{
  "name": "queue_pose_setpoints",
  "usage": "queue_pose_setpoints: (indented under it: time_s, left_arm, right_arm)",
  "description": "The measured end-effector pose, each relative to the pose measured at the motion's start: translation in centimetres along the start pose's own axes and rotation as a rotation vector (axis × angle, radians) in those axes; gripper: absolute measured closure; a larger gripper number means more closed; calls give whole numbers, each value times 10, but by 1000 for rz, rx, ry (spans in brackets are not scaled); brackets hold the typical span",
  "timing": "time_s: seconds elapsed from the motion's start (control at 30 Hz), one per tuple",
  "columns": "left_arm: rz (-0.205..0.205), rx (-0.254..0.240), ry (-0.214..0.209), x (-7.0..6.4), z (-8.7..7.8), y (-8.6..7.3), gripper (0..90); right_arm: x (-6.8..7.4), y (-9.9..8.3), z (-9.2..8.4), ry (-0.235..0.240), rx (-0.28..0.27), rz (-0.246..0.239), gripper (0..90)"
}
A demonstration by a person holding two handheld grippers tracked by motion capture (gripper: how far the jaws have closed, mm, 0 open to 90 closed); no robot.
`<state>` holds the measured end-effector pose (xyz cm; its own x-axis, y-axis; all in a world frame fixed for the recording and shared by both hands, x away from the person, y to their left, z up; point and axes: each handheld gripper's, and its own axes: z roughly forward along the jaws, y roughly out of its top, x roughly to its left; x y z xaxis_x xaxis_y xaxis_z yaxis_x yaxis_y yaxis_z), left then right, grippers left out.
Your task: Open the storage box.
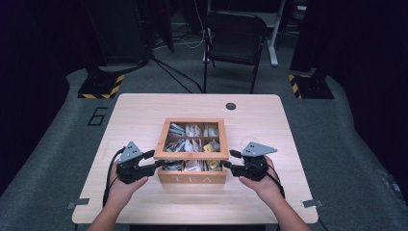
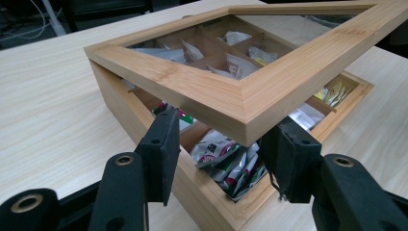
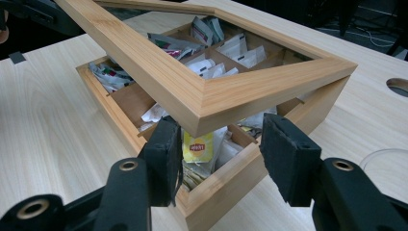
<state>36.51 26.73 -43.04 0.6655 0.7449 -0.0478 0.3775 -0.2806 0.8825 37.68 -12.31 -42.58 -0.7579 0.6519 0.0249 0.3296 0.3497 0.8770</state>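
A wooden tea box (image 1: 192, 178) stands mid-table, its compartments full of tea bags (image 2: 226, 159). Its glass-paned lid (image 1: 161, 144) is lifted at the front, tilted up from the far edge. My left gripper (image 1: 155, 160) is at the box's front left corner. Its pads are shut on the lid's corner (image 2: 216, 96), with my left gripper (image 2: 219, 149) holding it above the box wall (image 2: 110, 96). My right gripper (image 1: 229, 160) is at the front right corner. There my right gripper (image 3: 219, 144) straddles the lid's corner (image 3: 192, 91), pads clear of the wood, above a yellow tea bag (image 3: 199, 147).
The light wooden table (image 1: 144, 110) has a round cable hole (image 1: 231, 106) behind the box. A black folding chair (image 1: 235, 38) stands beyond the far edge. Both forearms come in from the near edge. A clear round rim (image 3: 385, 159) lies on the table right of the box.
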Motion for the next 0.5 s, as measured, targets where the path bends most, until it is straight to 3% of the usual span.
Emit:
queue_pose_setpoints:
  time_s: [0.23,0.4,0.5]
  left_arm:
    - [16,-8,-4,3,-2,9,489]
    - [1,-5,-32,8,-4,16,489]
    - [17,-18,-21,8,-5,21,489]
  right_arm:
    - [-4,8,-2,4,-13,0,485]
    - [-5,14,-3,7,-11,0,485]
    - [-7,19,-4,4,-17,-6,485]
